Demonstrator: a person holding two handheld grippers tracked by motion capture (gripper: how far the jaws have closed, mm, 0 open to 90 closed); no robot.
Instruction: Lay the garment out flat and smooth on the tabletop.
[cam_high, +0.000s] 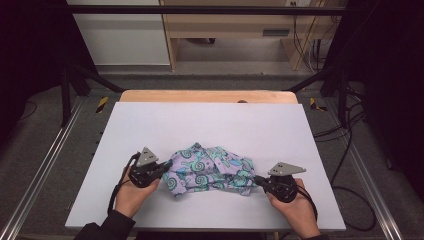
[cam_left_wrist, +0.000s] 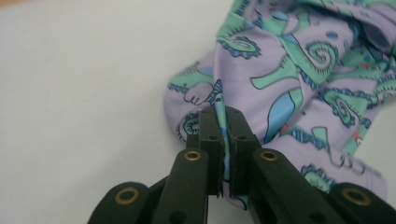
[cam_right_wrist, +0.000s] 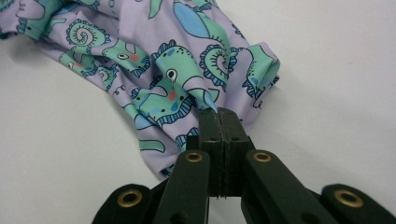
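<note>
A crumpled lilac cloth (cam_high: 210, 171) printed with green and blue sea creatures lies on the white table top, near its front edge. My left gripper (cam_high: 164, 166) is at the cloth's left end; in the left gripper view its jaws pinch a fold of the cloth (cam_left_wrist: 280, 79) between the pads (cam_left_wrist: 223, 114). My right gripper (cam_high: 256, 179) is at the cloth's right end, and its jaws are closed tight on a bunched edge of the cloth (cam_right_wrist: 177, 74) in the right gripper view (cam_right_wrist: 219, 112). A hand holds each gripper from the table's front edge.
The white board (cam_high: 210, 125) rests on a wooden table (cam_high: 207, 96). Metal frame rails (cam_high: 47, 160) run along both sides, with cables (cam_high: 350, 150) on the floor to the right. A wooden cabinet (cam_high: 235, 25) stands beyond the table.
</note>
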